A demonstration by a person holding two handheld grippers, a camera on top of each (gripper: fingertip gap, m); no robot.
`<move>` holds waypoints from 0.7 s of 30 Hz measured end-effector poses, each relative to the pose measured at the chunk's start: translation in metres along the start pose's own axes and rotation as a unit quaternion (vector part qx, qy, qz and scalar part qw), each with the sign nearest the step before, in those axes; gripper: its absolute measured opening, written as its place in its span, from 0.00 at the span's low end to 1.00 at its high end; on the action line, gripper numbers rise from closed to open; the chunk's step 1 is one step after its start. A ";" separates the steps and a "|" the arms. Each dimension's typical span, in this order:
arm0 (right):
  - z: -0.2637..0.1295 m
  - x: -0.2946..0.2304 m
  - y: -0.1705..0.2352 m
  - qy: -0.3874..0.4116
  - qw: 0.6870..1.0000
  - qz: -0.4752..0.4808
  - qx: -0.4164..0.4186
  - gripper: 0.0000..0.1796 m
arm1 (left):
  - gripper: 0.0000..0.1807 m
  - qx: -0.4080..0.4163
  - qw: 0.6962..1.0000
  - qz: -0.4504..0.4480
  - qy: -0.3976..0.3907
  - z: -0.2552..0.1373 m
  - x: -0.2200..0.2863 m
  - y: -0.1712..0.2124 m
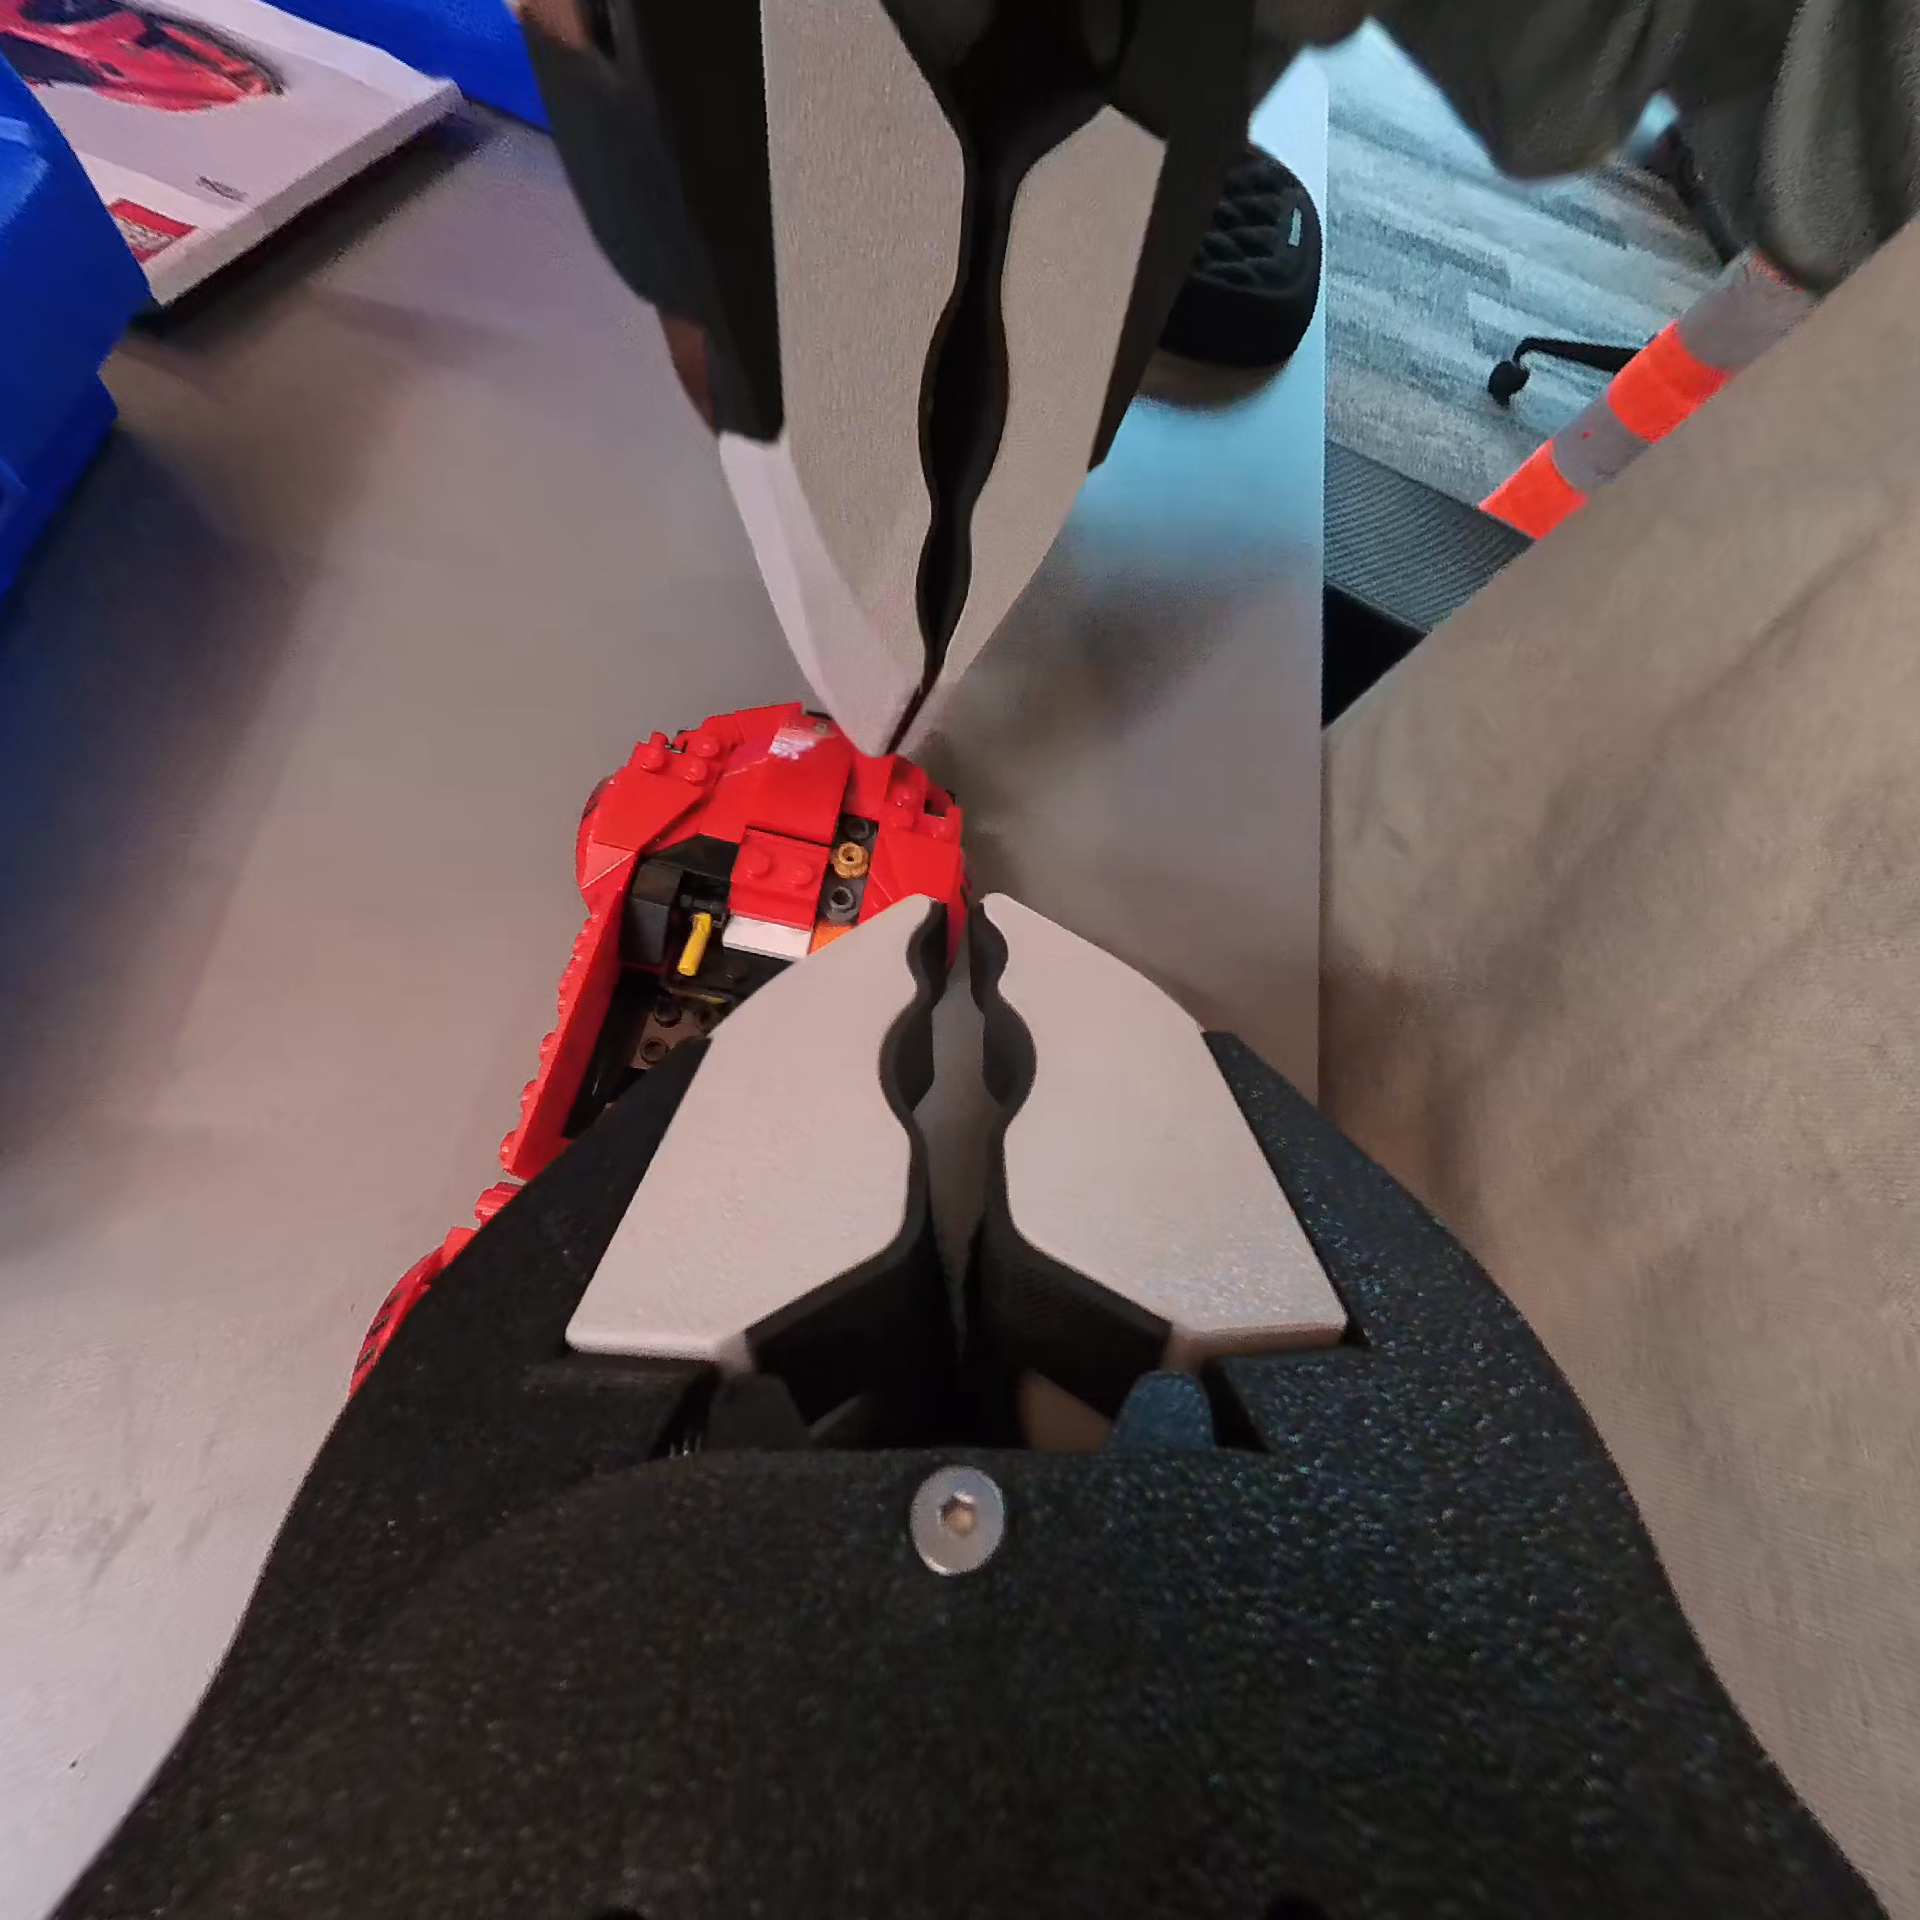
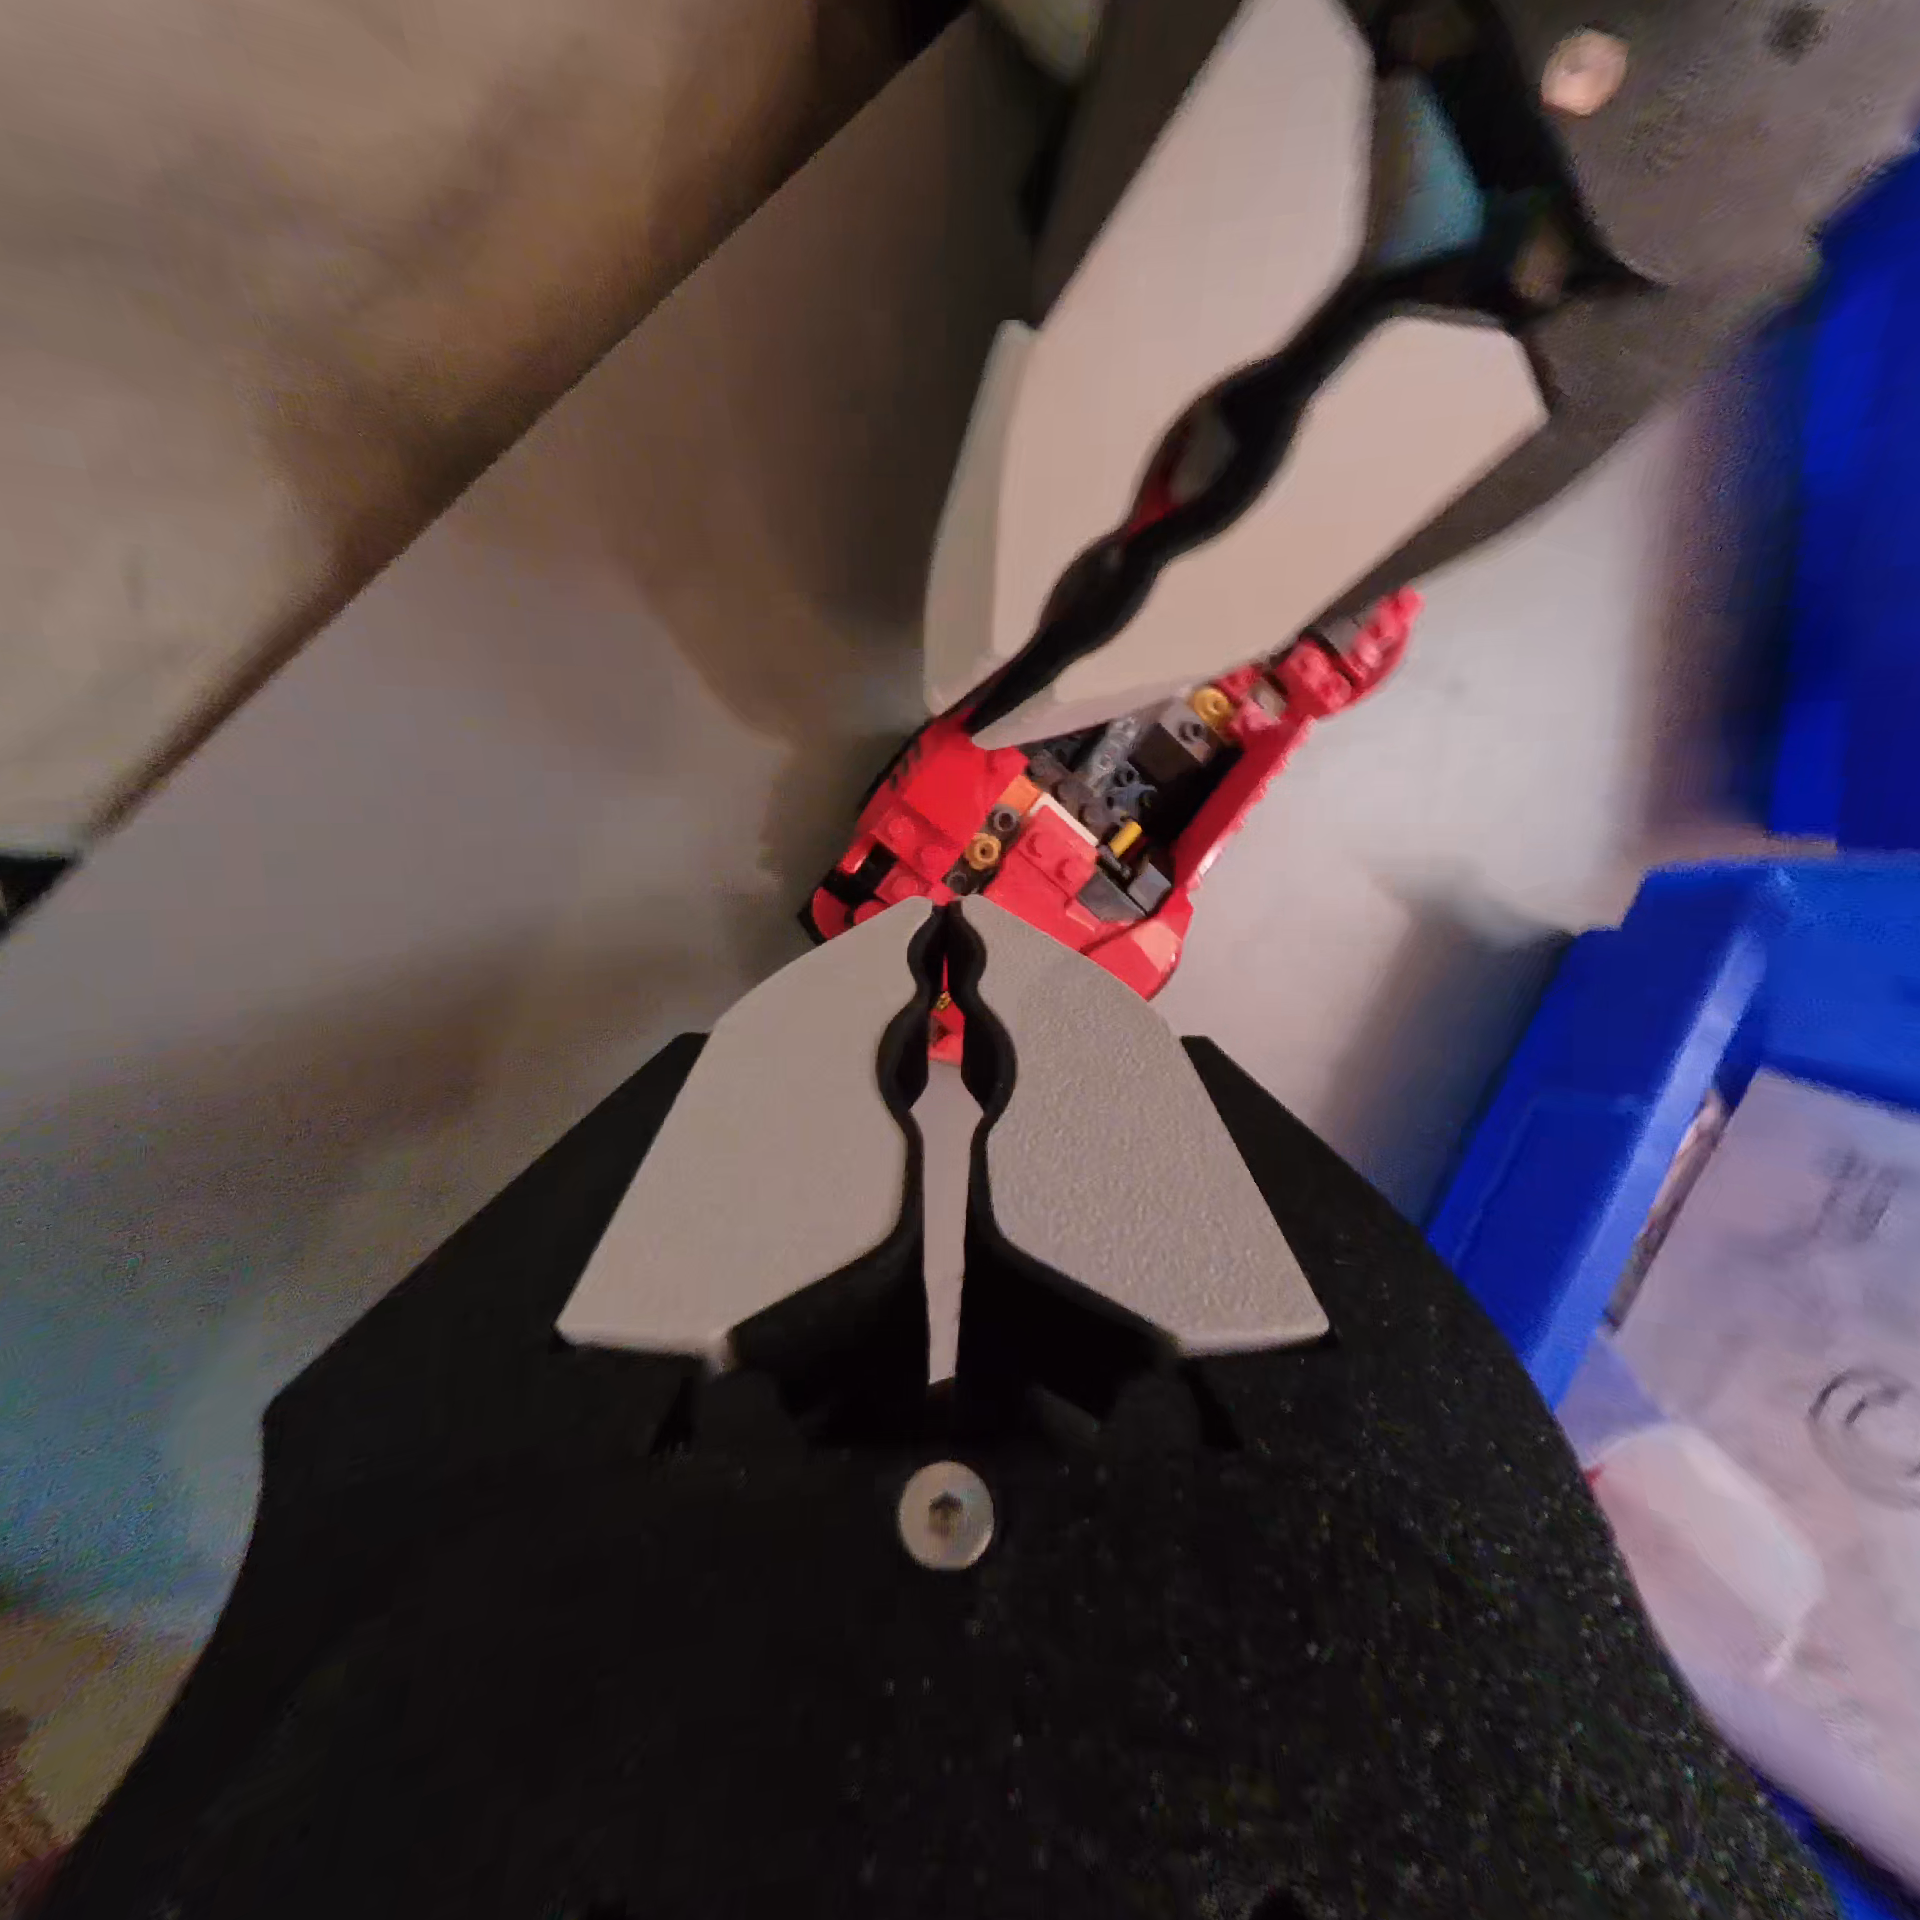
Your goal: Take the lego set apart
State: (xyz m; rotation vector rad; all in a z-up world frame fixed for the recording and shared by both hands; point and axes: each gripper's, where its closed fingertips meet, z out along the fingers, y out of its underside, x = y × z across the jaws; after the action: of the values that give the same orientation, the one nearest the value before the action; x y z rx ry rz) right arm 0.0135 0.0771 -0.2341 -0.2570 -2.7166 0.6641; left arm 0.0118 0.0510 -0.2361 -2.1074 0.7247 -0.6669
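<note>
A red lego car (image 1: 769, 831) with its roof off, showing black, yellow and orange bricks inside, is on the grey table (image 1: 312, 831). My left gripper (image 1: 956, 904) is shut on the car's near right side wall. My right gripper (image 1: 899, 740) comes down from above and is shut on the car's far end. In the right wrist view the car (image 2: 1049, 873) lies just past my right gripper (image 2: 945, 909), whose tips pinch its near end. My left gripper (image 2: 977, 727) grips its far side from the upper right. The car's lower body is hidden behind the fingers.
A booklet (image 1: 239, 156) and a blue bin (image 1: 52, 343) lie at the far left. Another blue bin (image 2: 1621, 1039) holds clear plastic bags (image 2: 1787, 1403). A beige fabric surface (image 1: 1662, 1039) borders the table's right edge. A floor and an orange-grey pole (image 1: 1642, 395) show beyond.
</note>
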 end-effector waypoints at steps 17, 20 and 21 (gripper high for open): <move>0.000 -0.013 0.020 0.151 0.900 0.398 0.090 0.10 | 0.03 0.011 1.000 0.004 -0.013 0.001 -0.001 -0.002; 0.005 -0.012 0.023 0.163 0.908 0.379 0.073 0.06 | 0.03 0.012 1.000 0.002 -0.014 0.000 -0.001 -0.002; 0.004 -0.012 0.023 0.166 0.911 0.371 0.071 0.06 | 0.04 0.015 1.000 -0.002 -0.011 0.000 -0.001 -0.003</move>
State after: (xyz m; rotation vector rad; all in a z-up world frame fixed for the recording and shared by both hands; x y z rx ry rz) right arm 0.0257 0.0922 -0.2518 -1.2731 -2.1782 0.9002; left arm 0.0116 0.0528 -0.2339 -2.0856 0.6941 -0.6518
